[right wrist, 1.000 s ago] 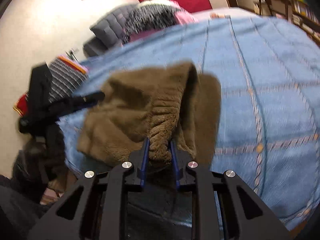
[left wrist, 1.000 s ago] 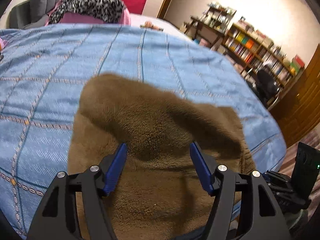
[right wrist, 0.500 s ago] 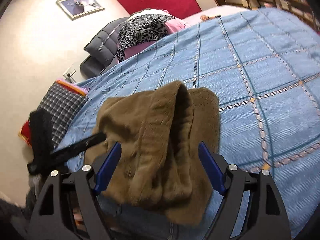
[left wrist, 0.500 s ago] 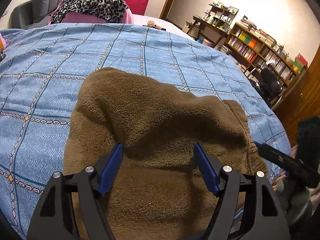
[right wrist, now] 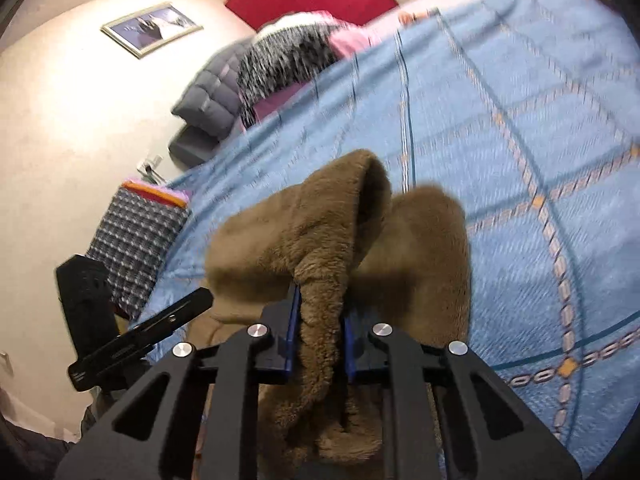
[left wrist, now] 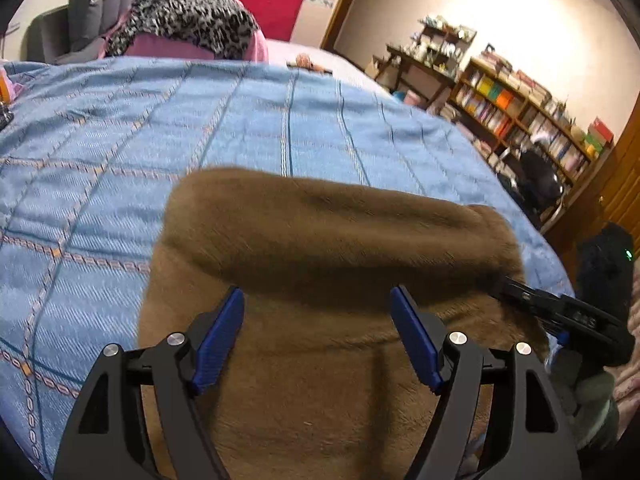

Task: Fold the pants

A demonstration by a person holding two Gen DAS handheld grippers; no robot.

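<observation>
The wide bed (left wrist: 248, 128), covered by a blue bedspread (right wrist: 520, 128) checked with orange and dark chain-pattern lines, fills most of both views. No brand, label or legible writing shows on anything; the spines in the wooden bookshelf (left wrist: 528, 108) at the far wall are too small and blurred to read.

The brown fleece pants (left wrist: 320, 248) lie at the near edge of the bed, partly folded, with a thick doubled fold running across them and the lower part hanging toward the camera. In the right wrist view a bunched ridge of the pants (right wrist: 320, 264) rises from the bedspread and runs straight into the right gripper.

The left gripper (left wrist: 316, 320), black with blue pads, hovers just above the pants with its jaws spread wide; the cloth lies beneath and between them, and the pads do not press on it.

The right gripper (right wrist: 320, 332) has just been closing, and its blue pads now pinch the gathered ridge of fleece, which spills out below the jaws. From the left wrist view the right gripper (left wrist: 516, 288) reaches into the fold's right end.

A leopard-print pillow (left wrist: 184, 16) rests at the head of the bed.
</observation>
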